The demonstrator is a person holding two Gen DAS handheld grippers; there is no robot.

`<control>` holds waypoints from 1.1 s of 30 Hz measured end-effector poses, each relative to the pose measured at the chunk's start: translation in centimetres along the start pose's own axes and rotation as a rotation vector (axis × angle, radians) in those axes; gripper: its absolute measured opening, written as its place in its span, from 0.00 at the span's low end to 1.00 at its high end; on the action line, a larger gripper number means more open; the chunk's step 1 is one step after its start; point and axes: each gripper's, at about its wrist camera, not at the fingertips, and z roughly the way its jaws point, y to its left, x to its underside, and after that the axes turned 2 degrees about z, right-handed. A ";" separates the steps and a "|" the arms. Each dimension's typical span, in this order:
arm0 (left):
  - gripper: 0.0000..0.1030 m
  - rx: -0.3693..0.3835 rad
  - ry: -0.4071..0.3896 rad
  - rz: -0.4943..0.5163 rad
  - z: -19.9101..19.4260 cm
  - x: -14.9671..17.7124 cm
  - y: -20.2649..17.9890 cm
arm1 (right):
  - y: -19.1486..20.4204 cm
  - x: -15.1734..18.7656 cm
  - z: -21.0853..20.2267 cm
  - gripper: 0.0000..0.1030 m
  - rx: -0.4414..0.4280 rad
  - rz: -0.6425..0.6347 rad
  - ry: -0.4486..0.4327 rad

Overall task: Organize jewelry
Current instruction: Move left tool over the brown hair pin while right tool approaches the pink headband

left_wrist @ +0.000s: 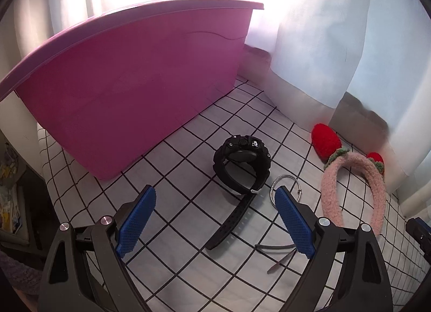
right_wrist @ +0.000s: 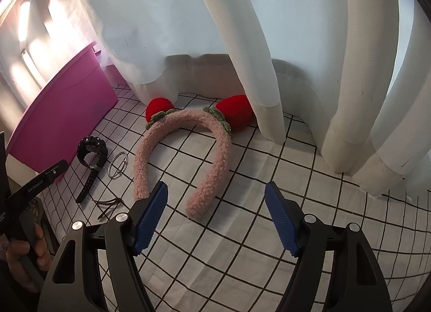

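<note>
Your left gripper (left_wrist: 215, 220) has its fingers spread wide and holds nothing; between them, at centre frame, the black watch (left_wrist: 242, 166) stands on its band with the strap tail trailing toward the lower middle. Just right of the watch lies the thin bangle (left_wrist: 287, 185), partly behind your right-hand pad (left_wrist: 293, 220). A dark thin cord (left_wrist: 274, 248) lies at lower right, near that same pad. The pink bin (left_wrist: 129, 91) fills the upper left, its wall close behind the watch, with a strip of checked cloth (left_wrist: 188, 155) between them.

Your right gripper (right_wrist: 215, 220) is also spread and empty. The fuzzy pink headband (right_wrist: 186, 150) arches across mid frame, its open ends pointing down toward the fingers, one end just beside the left pad (right_wrist: 150, 217). Its two red strawberries sit at the top against the curtain (right_wrist: 215, 42), which hems in the upper and right sides. Bare cloth lies open at lower right
</note>
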 end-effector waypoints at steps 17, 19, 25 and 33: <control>0.86 0.032 0.007 0.011 6.1 -1.2 1.0 | 0.5 -0.5 5.7 0.69 0.035 0.081 -0.027; 0.86 0.028 0.011 0.014 6.1 -1.1 1.2 | 0.6 -0.4 5.8 0.69 0.041 0.086 -0.026; 0.86 0.059 0.017 0.020 5.1 -0.1 1.2 | 0.6 -0.4 6.0 0.69 0.067 0.084 -0.026; 0.86 0.124 0.014 0.081 2.5 2.9 -1.0 | 0.6 -0.2 6.2 0.69 0.069 0.070 -0.026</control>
